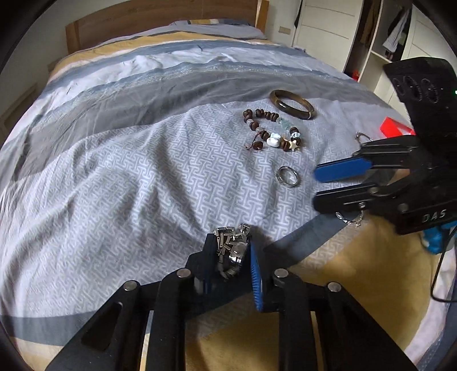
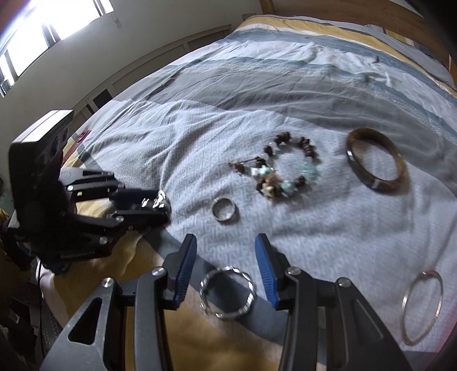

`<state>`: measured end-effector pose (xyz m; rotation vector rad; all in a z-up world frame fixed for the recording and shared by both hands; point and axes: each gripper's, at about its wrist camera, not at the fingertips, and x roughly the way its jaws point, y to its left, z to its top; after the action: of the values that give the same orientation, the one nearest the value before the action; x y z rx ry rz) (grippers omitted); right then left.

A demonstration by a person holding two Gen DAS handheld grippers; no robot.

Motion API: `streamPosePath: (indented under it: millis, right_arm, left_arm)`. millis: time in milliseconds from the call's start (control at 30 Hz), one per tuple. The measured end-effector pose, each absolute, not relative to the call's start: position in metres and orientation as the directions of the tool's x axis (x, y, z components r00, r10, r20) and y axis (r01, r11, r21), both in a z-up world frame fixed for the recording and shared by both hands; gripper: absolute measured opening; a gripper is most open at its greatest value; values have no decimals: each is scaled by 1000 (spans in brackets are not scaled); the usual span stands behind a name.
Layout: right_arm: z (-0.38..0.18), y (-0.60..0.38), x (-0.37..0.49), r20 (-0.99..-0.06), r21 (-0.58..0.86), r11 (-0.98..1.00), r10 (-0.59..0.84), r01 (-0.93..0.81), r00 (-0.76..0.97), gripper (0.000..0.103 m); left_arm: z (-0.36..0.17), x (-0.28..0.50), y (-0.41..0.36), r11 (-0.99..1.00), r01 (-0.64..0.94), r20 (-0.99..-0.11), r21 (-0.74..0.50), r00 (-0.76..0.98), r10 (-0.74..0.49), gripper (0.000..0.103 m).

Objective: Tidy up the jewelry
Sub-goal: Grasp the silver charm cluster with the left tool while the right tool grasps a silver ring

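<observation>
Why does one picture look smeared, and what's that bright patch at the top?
Right wrist view: motion blur smears the beaded bracelet, and the window glares white. Left wrist view: sharper, evenly lit, with fisheye bending the bed and dark corners.

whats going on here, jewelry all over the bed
A person is sorting jewelry on a bed with a gripper in each hand. The left gripper is shut on a metal watch. The right gripper is open above a twisted silver bracelet, not gripping it. A ring, a bead bracelet, a brown bangle and a thin silver bangle lie untouched on the cover.
</observation>
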<state>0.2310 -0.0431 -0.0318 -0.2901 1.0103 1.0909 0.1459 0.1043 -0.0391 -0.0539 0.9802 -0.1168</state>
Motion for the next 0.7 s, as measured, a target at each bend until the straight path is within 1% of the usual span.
streamPosePath:
  millis: [233, 500, 533, 633, 700]
  right_arm:
    - [-34, -32, 234, -789, 265, 477, 607, -838, 96, 41]
    - [-39, -17, 234, -800, 214, 487, 585, -847, 134, 40]
    - [-39, -16, 233, -802, 202, 490, 580, -848, 144, 38]
    - [-40, -15, 232, -808, 184, 493, 568, -850, 155, 19]
    - [-39, -15, 231, -810, 177, 496, 564, -850, 161, 19]
  left_arm:
    - [-38, 138, 102, 994, 24, -811, -106, 576, -101, 21]
    - [-32, 119, 112, 986, -57, -796, -157, 598, -93, 21]
    - [-31, 116, 113, 985, -64, -795, -161, 600, -91, 21]
    - [-29, 108, 115, 982, -89, -794, -165, 603, -79, 21]
    - [-27, 104, 115, 980, -108, -795, -165, 602, -68, 21]
